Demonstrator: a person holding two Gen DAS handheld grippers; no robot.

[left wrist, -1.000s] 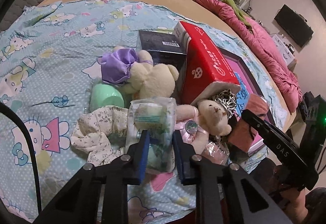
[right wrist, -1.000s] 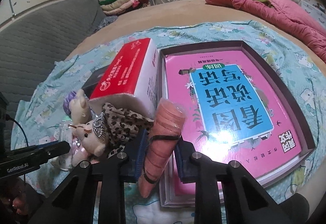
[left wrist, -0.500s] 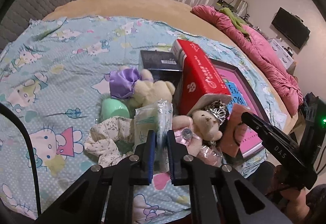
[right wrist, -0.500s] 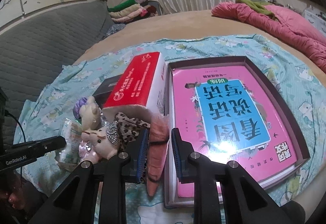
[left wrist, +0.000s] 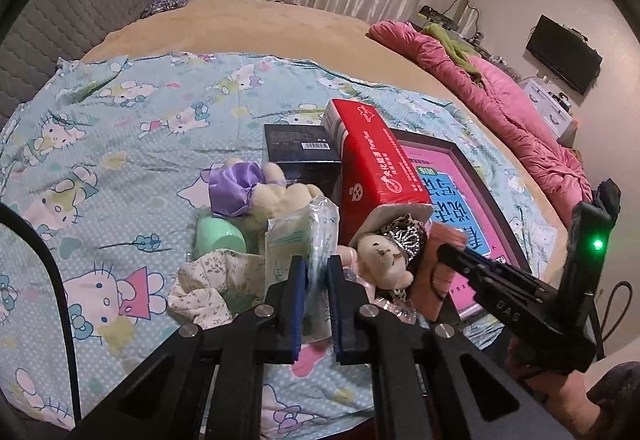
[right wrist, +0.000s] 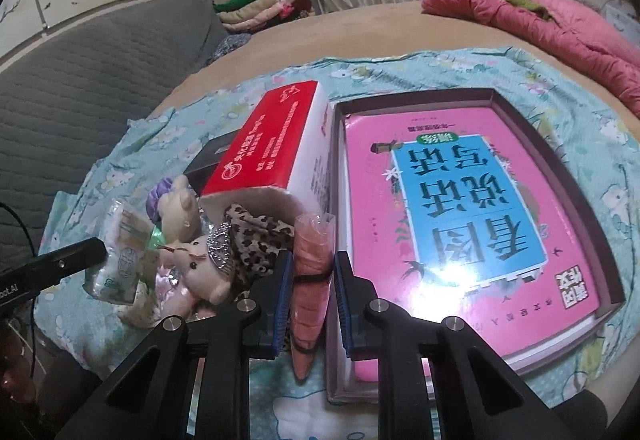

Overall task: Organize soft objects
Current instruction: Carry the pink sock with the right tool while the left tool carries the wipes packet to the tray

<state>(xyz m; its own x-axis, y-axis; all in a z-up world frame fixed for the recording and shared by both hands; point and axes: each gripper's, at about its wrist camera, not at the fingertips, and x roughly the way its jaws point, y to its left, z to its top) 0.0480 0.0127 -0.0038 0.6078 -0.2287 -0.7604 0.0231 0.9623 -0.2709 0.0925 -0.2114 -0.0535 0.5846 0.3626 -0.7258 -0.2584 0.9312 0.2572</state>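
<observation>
On the bed, both tools grip: left a packet, right a pink roll (bears, cloth remain unsorted).

Open stretch of cartoon-print blue bedsheet left of the heap, bare tan bed beyond. Crowded at centre: tall red-and-white tissue pack wedged against black rectangular box and dark-rimmed shallow box holding pink-covered book. Hemmed in below: cream plush toys, mint-green plastic cup, crumpled floral white cloth. Little gap between pack and box rim. Heaped pink quilt along far right edge.
</observation>
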